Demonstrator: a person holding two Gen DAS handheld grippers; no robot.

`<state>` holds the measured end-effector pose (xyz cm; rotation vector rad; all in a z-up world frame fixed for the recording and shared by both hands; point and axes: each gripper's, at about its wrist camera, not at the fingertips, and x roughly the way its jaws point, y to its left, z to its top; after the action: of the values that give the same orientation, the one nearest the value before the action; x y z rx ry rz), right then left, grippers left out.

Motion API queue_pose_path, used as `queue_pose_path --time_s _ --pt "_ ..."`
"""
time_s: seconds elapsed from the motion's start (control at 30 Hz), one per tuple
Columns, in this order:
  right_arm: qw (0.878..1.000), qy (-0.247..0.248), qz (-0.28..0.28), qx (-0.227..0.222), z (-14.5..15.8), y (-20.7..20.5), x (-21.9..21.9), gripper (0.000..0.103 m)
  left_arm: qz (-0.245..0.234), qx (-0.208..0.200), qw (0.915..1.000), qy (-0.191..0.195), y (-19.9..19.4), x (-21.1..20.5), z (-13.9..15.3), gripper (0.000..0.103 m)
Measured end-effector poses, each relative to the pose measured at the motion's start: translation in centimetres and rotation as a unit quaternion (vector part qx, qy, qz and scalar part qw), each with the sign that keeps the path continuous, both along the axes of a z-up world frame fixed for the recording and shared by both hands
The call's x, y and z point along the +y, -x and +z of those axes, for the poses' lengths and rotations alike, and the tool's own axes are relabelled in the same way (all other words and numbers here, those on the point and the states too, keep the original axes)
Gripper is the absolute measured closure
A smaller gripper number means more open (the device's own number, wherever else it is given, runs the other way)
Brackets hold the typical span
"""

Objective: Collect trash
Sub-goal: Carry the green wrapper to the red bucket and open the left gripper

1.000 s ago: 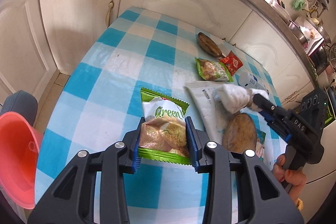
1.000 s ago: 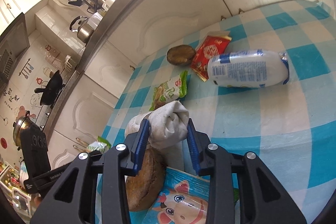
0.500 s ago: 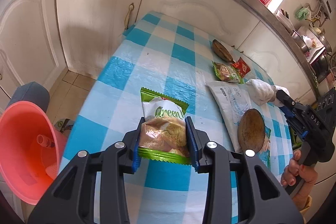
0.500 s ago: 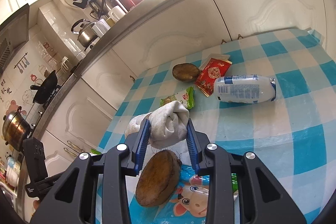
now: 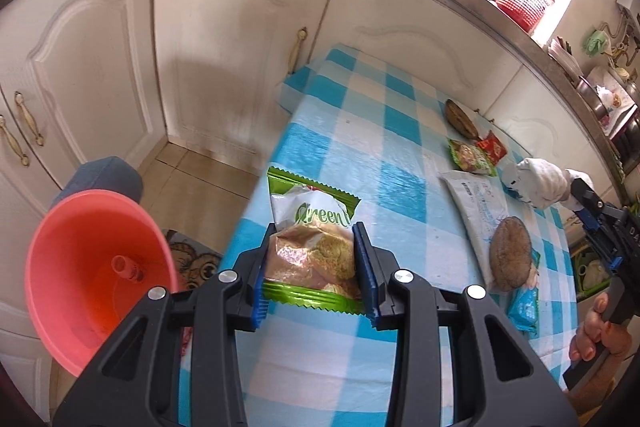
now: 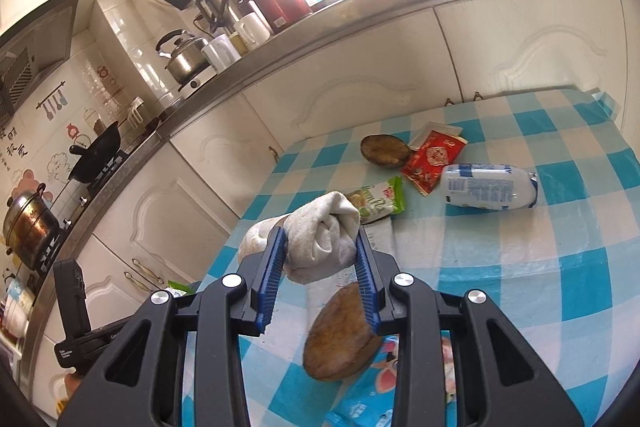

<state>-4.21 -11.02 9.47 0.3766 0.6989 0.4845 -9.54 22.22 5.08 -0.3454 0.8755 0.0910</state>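
Observation:
My left gripper (image 5: 314,239) is shut on a green snack packet (image 5: 314,251), held above the left edge of the blue-checked table (image 5: 360,115). An orange bin (image 5: 88,275) stands on the floor to its lower left, with a small tube inside. My right gripper (image 6: 320,243) is shut on a crumpled white cloth wad (image 6: 320,239), lifted above the table; in the left wrist view the cloth wad (image 5: 540,183) shows at the right with a hand below it. On the table lie a white bottle (image 6: 488,187), a red sachet (image 6: 434,159), a small green packet (image 6: 378,205) and two brown round pieces (image 6: 340,335).
White cabinet doors (image 5: 220,47) and a steel counter edge run behind the table. A blue cartoon packet (image 6: 380,387) lies under the near brown piece, and a white wrapper (image 5: 476,203) beside it. A grey stool (image 5: 104,175) sits behind the bin. Pots and kettles crowd the counter (image 6: 184,55).
My left gripper has carried the green packet leftward to the table's edge, bringing the orange bin further into view. My right gripper has risen with the cloth, away from the tabletop.

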Motion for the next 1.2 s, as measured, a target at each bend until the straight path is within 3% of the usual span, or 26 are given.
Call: queue_pose_path --time_s 0.6,1.2 --pt "0.993 0.043 0.113 -0.002 0.6 3.3 11.2 0.067 0.085 0.004 0.9947 -0.058 5.1 7.2 -0.7 0.065" --pt "0.962 0.102 0.254 -0.024 0.4 7.6 24.7 0.067 0.141 0.020 0.9847 -0.101 8.0 11.3 -2.3 0.065"
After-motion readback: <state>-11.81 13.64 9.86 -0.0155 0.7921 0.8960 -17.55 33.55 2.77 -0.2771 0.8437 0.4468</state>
